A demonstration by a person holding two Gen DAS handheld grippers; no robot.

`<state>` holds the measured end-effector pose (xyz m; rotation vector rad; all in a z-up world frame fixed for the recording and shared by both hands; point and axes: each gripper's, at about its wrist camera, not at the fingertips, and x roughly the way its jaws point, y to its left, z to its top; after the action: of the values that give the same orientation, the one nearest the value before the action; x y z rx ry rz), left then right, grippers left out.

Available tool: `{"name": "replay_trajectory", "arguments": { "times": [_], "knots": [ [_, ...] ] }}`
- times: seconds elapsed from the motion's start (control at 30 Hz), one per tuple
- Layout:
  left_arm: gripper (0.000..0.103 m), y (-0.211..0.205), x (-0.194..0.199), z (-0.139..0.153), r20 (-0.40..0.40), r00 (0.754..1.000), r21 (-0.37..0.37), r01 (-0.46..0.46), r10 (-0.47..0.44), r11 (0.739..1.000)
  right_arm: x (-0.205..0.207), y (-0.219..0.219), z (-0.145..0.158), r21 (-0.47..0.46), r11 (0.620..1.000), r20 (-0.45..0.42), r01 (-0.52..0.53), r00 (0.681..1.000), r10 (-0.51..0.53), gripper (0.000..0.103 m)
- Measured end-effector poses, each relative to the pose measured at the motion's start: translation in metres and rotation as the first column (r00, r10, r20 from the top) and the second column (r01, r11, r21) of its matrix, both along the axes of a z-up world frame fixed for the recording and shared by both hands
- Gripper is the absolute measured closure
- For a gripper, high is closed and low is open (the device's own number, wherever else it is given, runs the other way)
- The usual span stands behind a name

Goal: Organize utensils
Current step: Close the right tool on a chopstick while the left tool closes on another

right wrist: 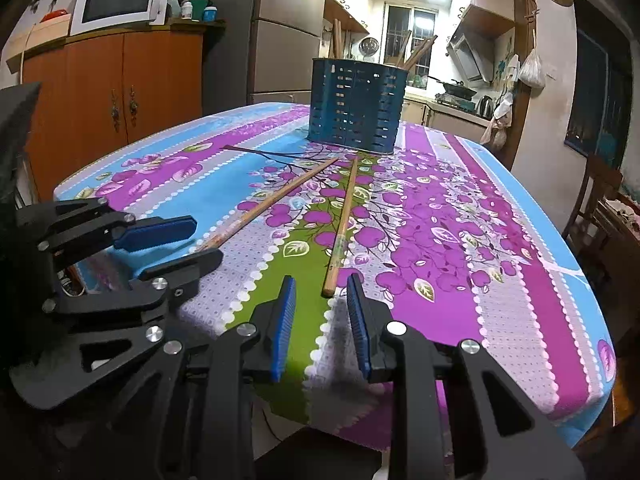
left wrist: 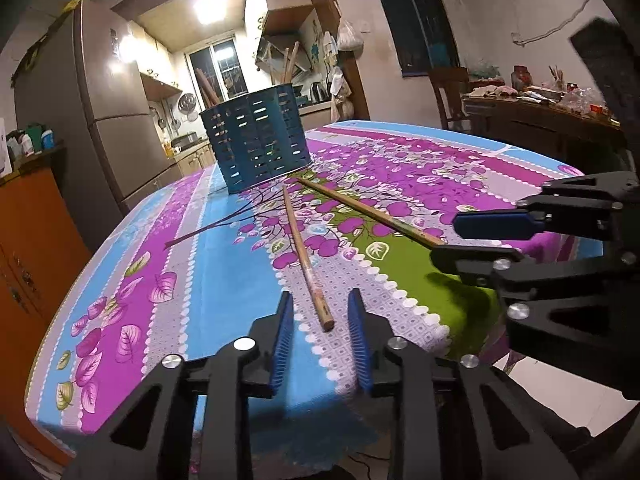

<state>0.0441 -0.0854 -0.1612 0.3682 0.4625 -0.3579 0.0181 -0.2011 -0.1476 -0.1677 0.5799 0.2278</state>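
Dark blue slotted holder [left wrist: 260,136]; purple-blue floral tablecloth [left wrist: 224,248]; tan chopsticks [left wrist: 306,256].

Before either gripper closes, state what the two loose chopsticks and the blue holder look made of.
Chopsticks: likely bamboo or wood, matte tan with worn, discoloured patches near the thick ends. Holder: probably painted metal, possibly plastic; thin slotted wall with a slight sheen.
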Motion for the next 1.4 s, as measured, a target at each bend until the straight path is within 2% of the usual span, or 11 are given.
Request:
{"name": "replay_trajectory", "arguments": {
  "times": [0.17, 0.27, 0.37, 0.6, 0.87, 0.97, 1.17, 1.4],
  "knots": [
    [0.081, 0.002, 0.002, -0.002, 0.016, 1.000, -0.003, -0.011, 0.011, 1.000, 0.005, 0.000, -0.004, 0.013, 1.000, 0.010, 0.011, 1.000, -0.012, 0.089],
    [0.087, 0.002, 0.002, -0.003, 0.008, 1.000, -0.016, -0.001, 0.001, 1.000, 0.008, 0.000, -0.005, 0.025, 0.999, 0.020, 0.035, 0.999, -0.036, 0.092],
    [0.091, 0.002, 0.001, -0.004, 0.009, 1.000, -0.026, 0.011, -0.010, 1.000, 0.011, -0.002, -0.006, 0.049, 0.997, 0.021, 0.055, 0.998, -0.056, 0.092],
    [0.091, 0.007, 0.009, -0.004, -0.004, 1.000, -0.073, -0.015, 0.015, 0.997, 0.012, -0.002, -0.007, 0.069, 0.994, 0.029, 0.082, 0.996, -0.084, 0.092],
    [0.091, 0.006, 0.008, -0.004, 0.005, 1.000, -0.069, -0.020, 0.021, 0.997, 0.014, 0.001, -0.008, 0.075, 0.991, 0.030, 0.113, 0.993, -0.115, 0.091],
    [0.093, 0.007, 0.007, -0.004, 0.003, 1.000, -0.079, -0.022, 0.022, 0.997, 0.013, 0.005, -0.007, 0.064, 0.992, 0.029, 0.111, 0.993, -0.113, 0.097],
    [0.095, 0.015, 0.006, -0.002, -0.006, 0.999, -0.095, -0.046, 0.046, 0.994, 0.007, 0.005, -0.005, 0.075, 0.989, 0.028, 0.128, 0.991, -0.130, 0.097],
    [0.096, 0.023, -0.006, 0.017, 0.050, 0.998, -0.113, -0.034, 0.040, 0.993, -0.002, 0.009, 0.009, 0.060, 0.992, 0.069, 0.111, 0.991, -0.115, 0.097]
  ]
}}
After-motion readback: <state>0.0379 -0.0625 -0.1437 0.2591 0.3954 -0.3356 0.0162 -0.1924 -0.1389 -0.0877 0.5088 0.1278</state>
